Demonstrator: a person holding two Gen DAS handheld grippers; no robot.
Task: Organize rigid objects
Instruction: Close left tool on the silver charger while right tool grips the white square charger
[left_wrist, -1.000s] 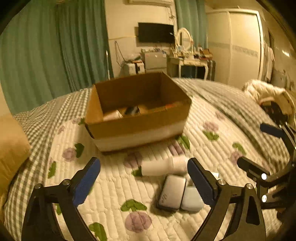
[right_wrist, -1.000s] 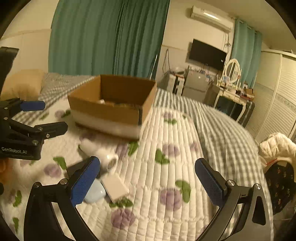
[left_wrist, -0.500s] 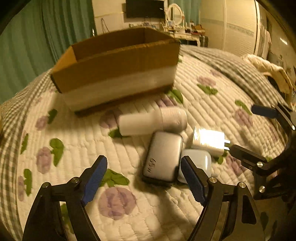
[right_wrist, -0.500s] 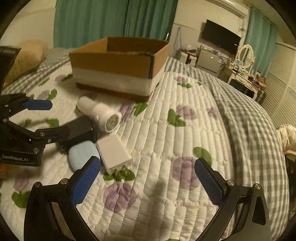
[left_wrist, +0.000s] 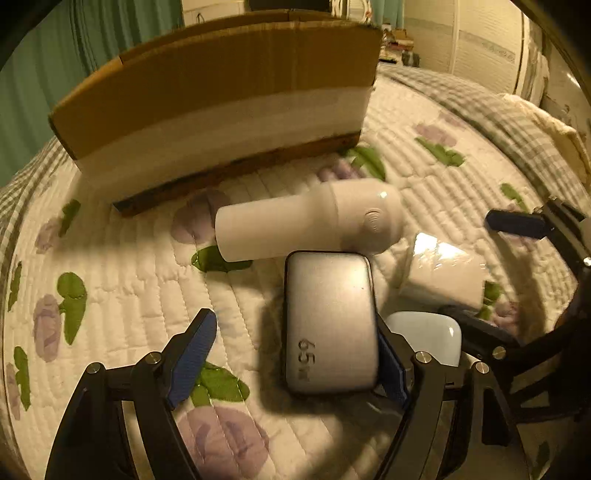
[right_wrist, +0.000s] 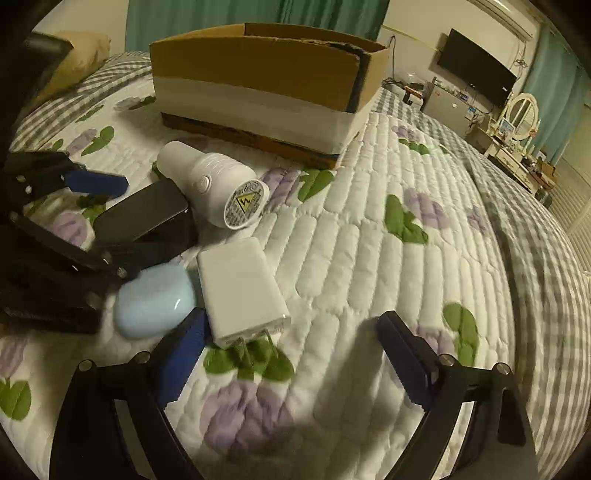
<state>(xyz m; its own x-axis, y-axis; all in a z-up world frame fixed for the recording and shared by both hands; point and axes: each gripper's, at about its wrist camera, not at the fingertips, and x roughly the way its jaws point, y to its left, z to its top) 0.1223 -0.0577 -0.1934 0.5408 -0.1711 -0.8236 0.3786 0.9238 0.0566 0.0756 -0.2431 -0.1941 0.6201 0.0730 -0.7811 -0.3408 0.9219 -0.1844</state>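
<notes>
Your left gripper hung wide over the grey power bank on the quilted bed, holding nothing; the right gripper, jaws closing and empty, had the white plug charger just ahead between them. Both looked rigid, smooth and probably slippery, the bank heavier, so you'd best pinch each across its long flat sides, clear of the prongs. The white handheld fan, pale blue case and cardboard box lay close by.
</notes>
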